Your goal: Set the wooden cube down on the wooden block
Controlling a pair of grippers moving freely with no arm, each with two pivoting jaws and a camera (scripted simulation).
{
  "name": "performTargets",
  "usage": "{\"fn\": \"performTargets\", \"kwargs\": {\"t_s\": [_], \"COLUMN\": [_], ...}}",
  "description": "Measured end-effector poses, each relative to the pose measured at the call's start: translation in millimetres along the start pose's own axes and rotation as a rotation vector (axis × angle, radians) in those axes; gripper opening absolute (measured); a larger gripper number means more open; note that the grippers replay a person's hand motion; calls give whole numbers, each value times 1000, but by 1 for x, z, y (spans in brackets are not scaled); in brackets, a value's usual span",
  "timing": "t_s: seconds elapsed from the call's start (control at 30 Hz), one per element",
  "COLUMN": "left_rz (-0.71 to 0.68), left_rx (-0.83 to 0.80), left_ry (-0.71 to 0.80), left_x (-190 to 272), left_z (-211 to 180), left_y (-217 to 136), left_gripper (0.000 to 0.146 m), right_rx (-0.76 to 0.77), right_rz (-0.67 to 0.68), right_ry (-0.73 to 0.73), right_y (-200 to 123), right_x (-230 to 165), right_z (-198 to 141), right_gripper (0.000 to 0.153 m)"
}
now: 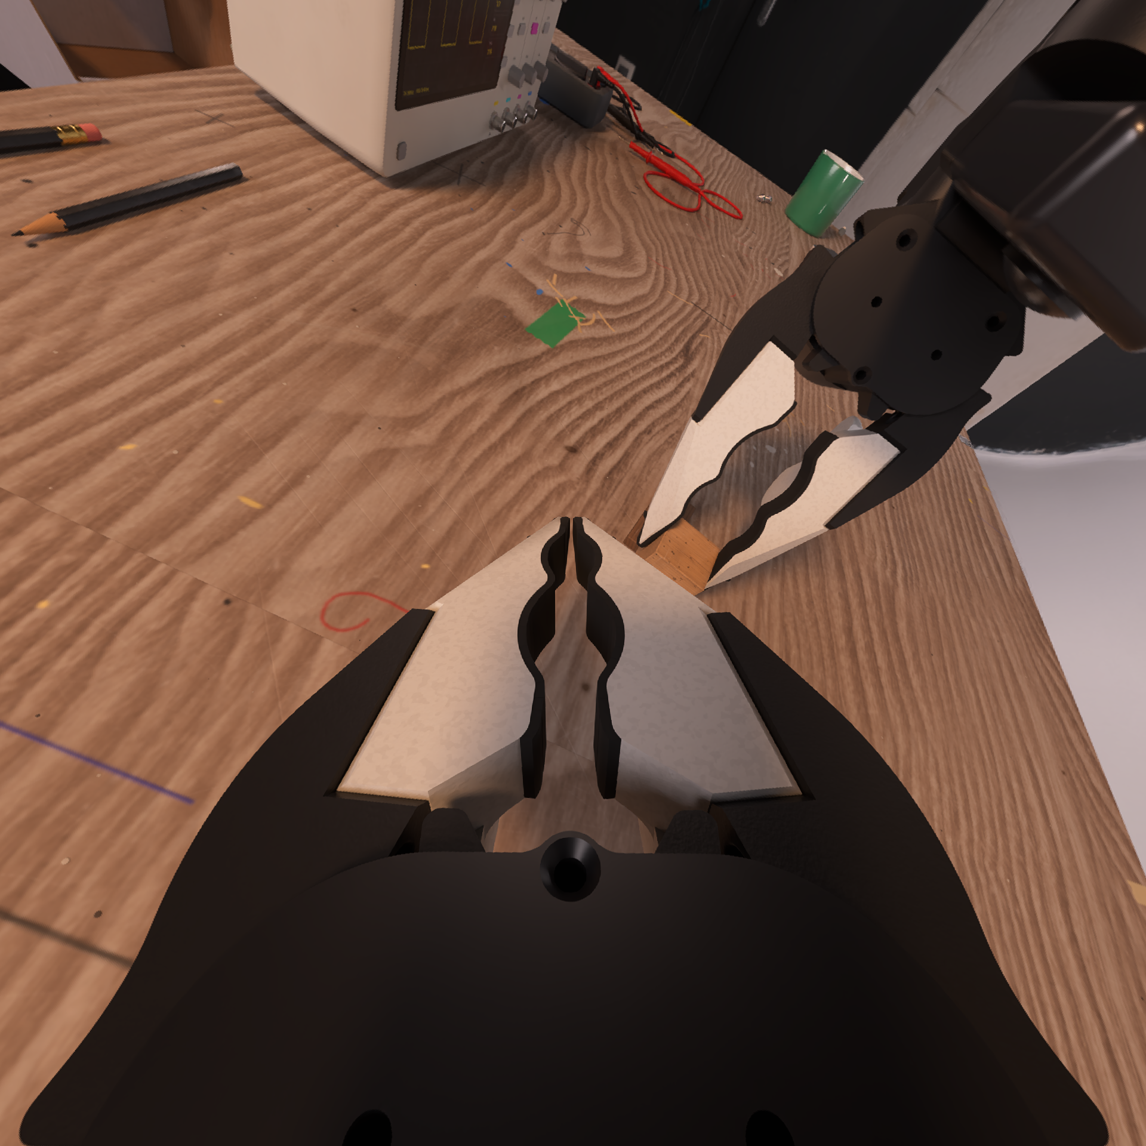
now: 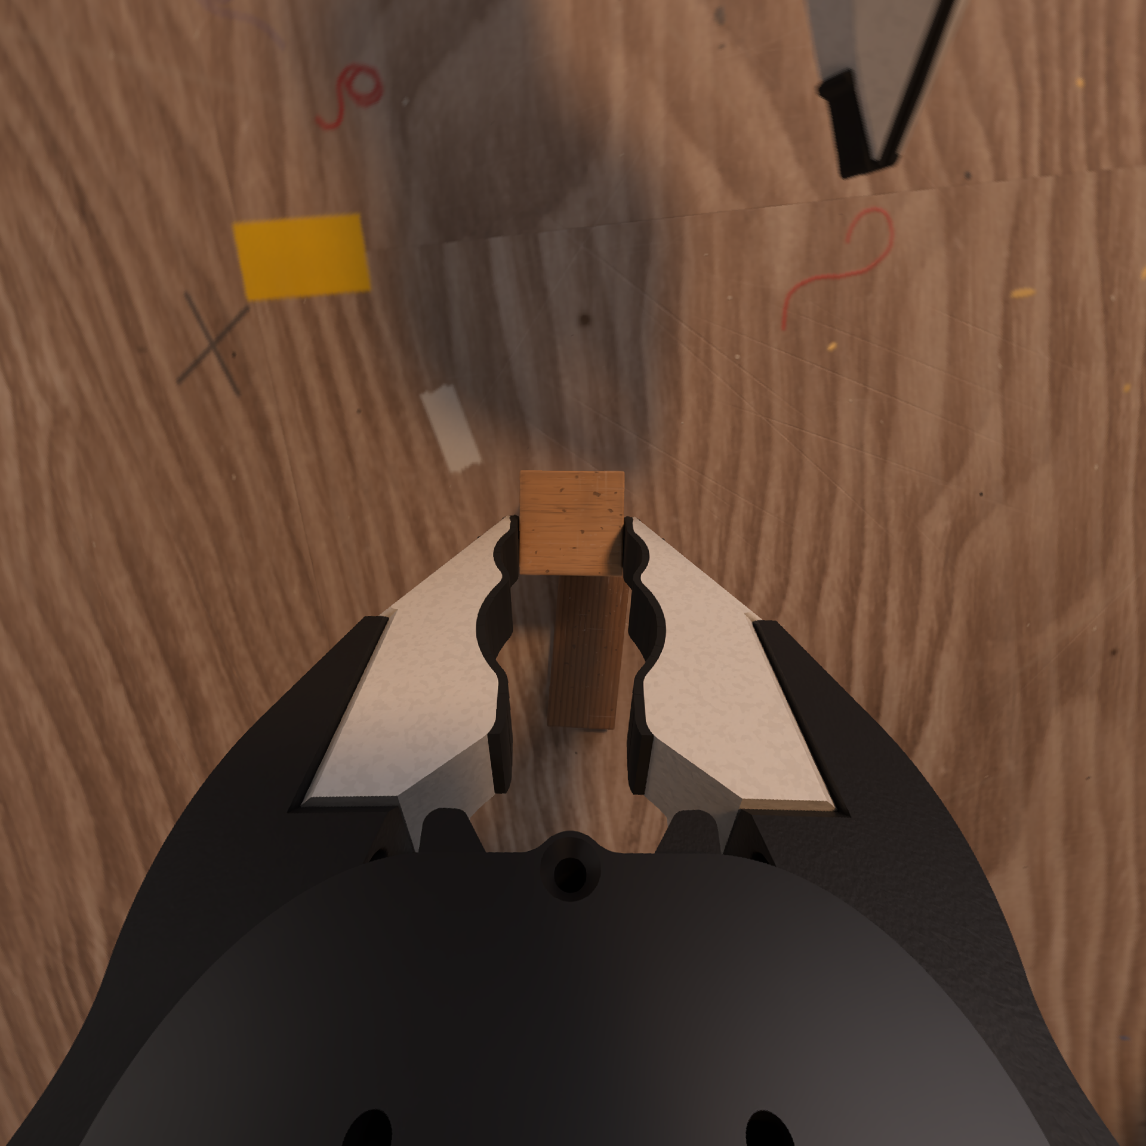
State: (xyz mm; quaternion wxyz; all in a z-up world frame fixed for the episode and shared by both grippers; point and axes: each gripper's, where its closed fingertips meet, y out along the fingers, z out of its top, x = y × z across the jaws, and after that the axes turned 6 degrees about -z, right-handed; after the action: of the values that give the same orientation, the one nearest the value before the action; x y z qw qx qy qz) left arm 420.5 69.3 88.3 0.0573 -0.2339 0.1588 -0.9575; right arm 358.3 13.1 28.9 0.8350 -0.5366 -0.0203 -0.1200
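My right gripper (image 2: 570,541) is shut on a light wooden cube (image 2: 572,524), held by its sides at the fingertips. A darker wooden block (image 2: 588,657) lies flat on the table right under and behind the cube; I cannot tell whether they touch. In the left wrist view the right gripper (image 1: 679,558) comes down from the upper right with the cube (image 1: 682,552) between its tips. My left gripper (image 1: 570,527) is shut and empty, its tips just left of the cube. One of its fingers (image 2: 868,93) shows at the top right of the right wrist view.
A white instrument box (image 1: 384,80) stands at the back with red test leads (image 1: 682,180) and a green cup (image 1: 821,192) beside it. Two pencils (image 1: 124,204) lie far left. The table edge (image 1: 1023,558) runs close on the right. A yellow patch (image 2: 302,257) marks the table.
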Motion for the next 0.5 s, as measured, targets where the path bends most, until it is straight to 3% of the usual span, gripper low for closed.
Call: {"fn": "performTargets", "kwargs": {"t_s": [0.17, 0.5], "left_rz": [2, 10], "left_rx": [-12, -13], "left_ry": [1, -8], "left_x": [-1, -5], "left_z": [-3, -5], "left_y": [2, 1], "left_gripper": [1, 1], "right_rx": [-41, -69], "right_rz": [10, 34], "right_ry": [-122, -142], "right_y": [3, 8], "right_x": [-2, -1], "right_z": [-3, -4], "right_gripper": [33, 33]}}
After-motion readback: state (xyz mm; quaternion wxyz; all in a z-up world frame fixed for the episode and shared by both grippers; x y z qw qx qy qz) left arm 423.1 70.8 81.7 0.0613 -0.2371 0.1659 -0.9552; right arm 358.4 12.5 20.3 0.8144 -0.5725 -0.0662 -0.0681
